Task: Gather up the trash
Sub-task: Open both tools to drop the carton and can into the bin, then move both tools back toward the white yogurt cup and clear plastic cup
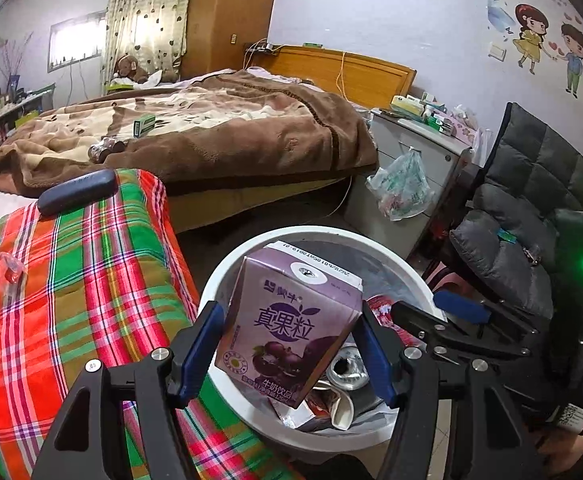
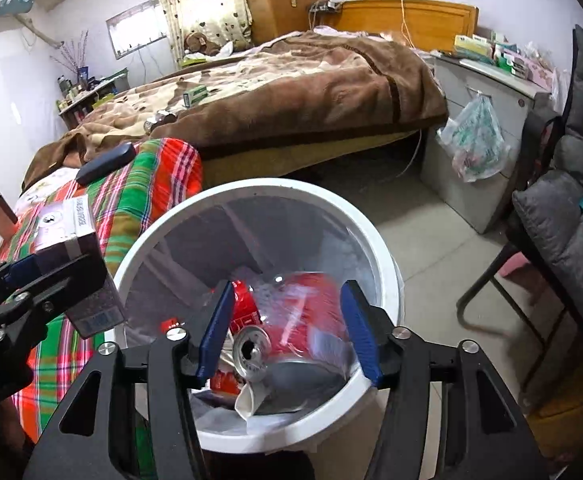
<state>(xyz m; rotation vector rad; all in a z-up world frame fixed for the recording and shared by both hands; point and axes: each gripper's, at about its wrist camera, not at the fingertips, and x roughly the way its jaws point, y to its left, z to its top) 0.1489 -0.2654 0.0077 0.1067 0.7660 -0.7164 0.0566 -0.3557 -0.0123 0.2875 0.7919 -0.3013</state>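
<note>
Two hand-held grippers over a white trash bin (image 2: 383, 264): left hand-held gripper (image 1: 289, 344) clamps a purple drink carton (image 1: 291, 320); right hand-held gripper (image 2: 287, 332) gapes empty above a blurred red wrapper (image 2: 307, 308).

We stand in a home bedroom: a wooden-headboard bed (image 1: 219, 120) under a brown fleece blanket (image 1: 275, 136), heart-print curtains (image 1: 147, 12), cartoon wall stickers (image 1: 547, 44).

Daylight floods a bedroom through a curtained window (image 1: 147, 28) at the far wall, blowing out to white glare, while the room sits evenly and softly lit with faint shadows. Both fisheye views bend walls and furniture toward dark, vignetted corners. A red wrapper (image 2: 307, 312) over the white bin (image 2: 387, 264) smears with motion blur; the rest stays fairly sharp.
</note>
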